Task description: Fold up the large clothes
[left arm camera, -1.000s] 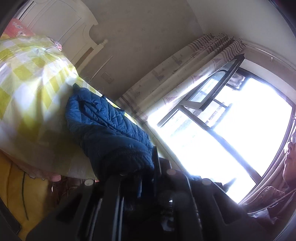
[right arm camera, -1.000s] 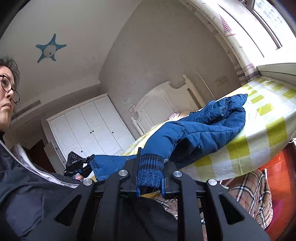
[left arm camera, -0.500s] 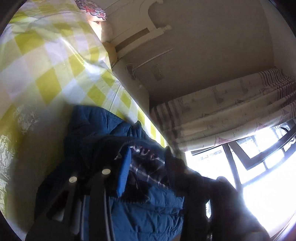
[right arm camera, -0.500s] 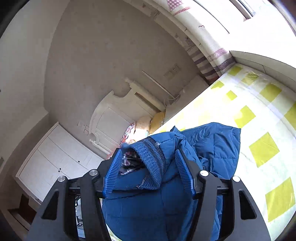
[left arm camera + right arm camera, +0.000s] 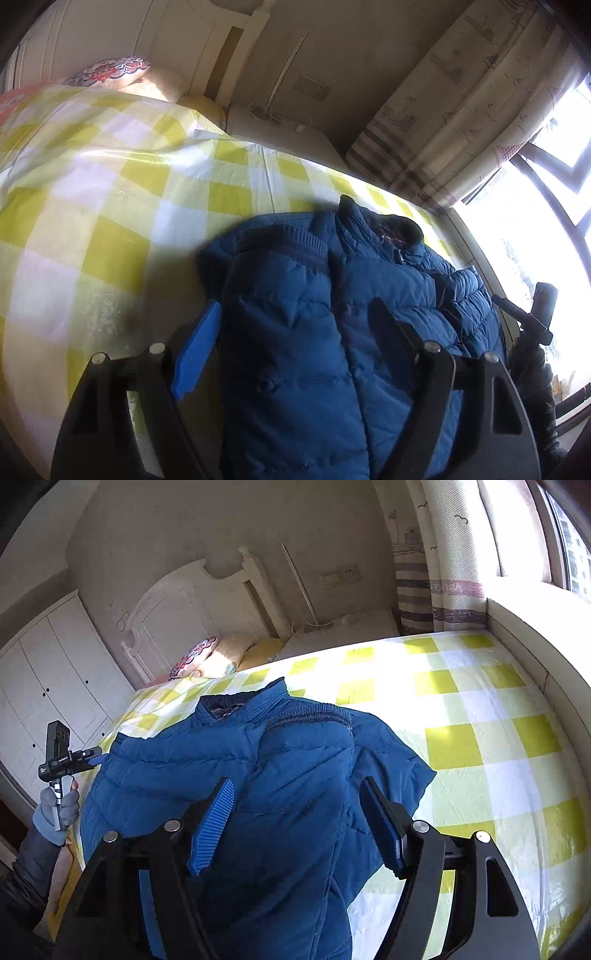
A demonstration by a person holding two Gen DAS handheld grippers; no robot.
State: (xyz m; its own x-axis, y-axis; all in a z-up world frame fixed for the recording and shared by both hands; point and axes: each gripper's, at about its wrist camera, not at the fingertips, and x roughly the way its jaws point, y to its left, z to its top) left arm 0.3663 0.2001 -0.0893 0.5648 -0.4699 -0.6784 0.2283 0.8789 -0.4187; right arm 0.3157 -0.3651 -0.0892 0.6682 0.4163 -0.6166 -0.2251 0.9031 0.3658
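Change: both sleeves, pinched and held up over the bed edge a second ago, now laid across the jacket body.
Jacket: blue quilted jacket (image 5: 258,782) flat on yellow-checked bedspread (image 5: 480,738), collar toward the headboard (image 5: 192,602), ribbed cuffs near the collar.
Left gripper (image 5: 291,336): jaws just been opening, wide apart, a sleeve between them, pads not pressing.
Right gripper (image 5: 299,823): jaws just been opening, spread wide, the other sleeve between, unpinched.
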